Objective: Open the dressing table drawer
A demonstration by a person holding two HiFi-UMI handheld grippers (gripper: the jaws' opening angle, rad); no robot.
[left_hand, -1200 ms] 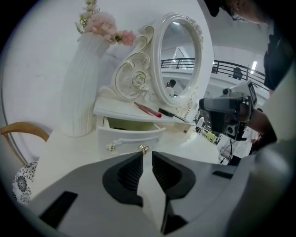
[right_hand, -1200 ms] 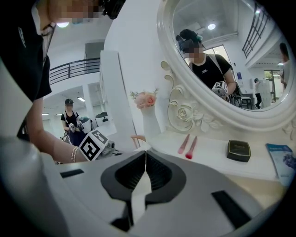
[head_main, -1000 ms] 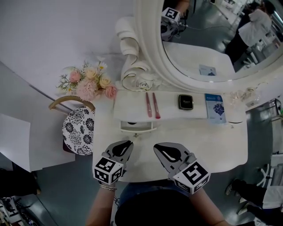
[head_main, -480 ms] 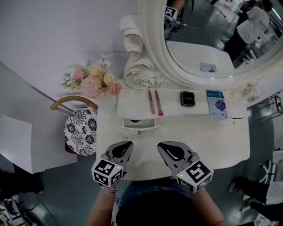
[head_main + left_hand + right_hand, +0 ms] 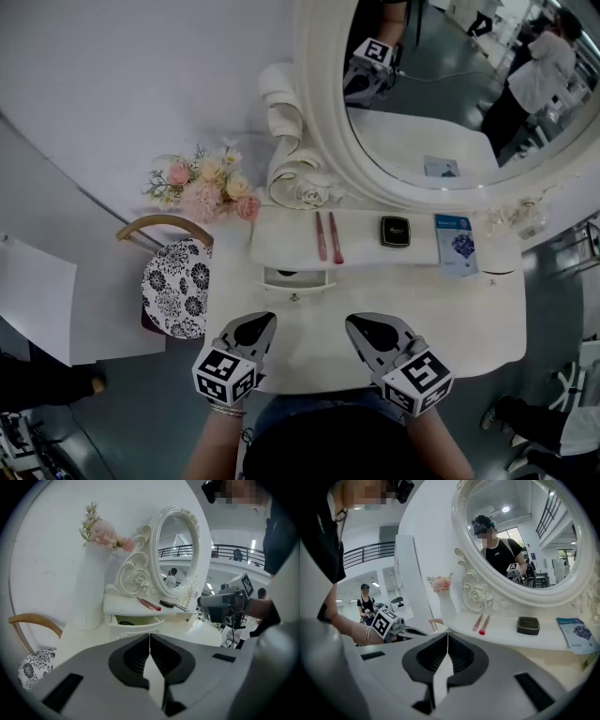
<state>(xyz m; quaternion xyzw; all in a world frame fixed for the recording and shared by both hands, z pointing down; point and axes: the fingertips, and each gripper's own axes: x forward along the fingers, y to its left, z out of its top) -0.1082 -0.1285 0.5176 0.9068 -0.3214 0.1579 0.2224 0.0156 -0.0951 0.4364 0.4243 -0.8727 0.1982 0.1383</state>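
The white dressing table (image 5: 450,319) has a small drawer (image 5: 295,278) under its raised shelf, standing partly open with something dark inside; it also shows in the left gripper view (image 5: 136,623). My left gripper (image 5: 255,323) hovers over the table's front edge, a short way in front of the drawer, jaws shut on nothing (image 5: 150,635). My right gripper (image 5: 367,325) is beside it to the right, also shut and empty (image 5: 448,634). Neither touches the drawer.
On the shelf lie two pink brushes (image 5: 326,236), a black compact (image 5: 395,231) and a blue packet (image 5: 457,243). An oval mirror (image 5: 441,84) rises behind. A white vase of flowers (image 5: 208,183) and a chair with a patterned cushion (image 5: 178,286) stand at the left.
The head view has shifted a little, so the table sits slightly lower in the picture. Both grippers stay near the front edge, and the drawer is as far open as before.
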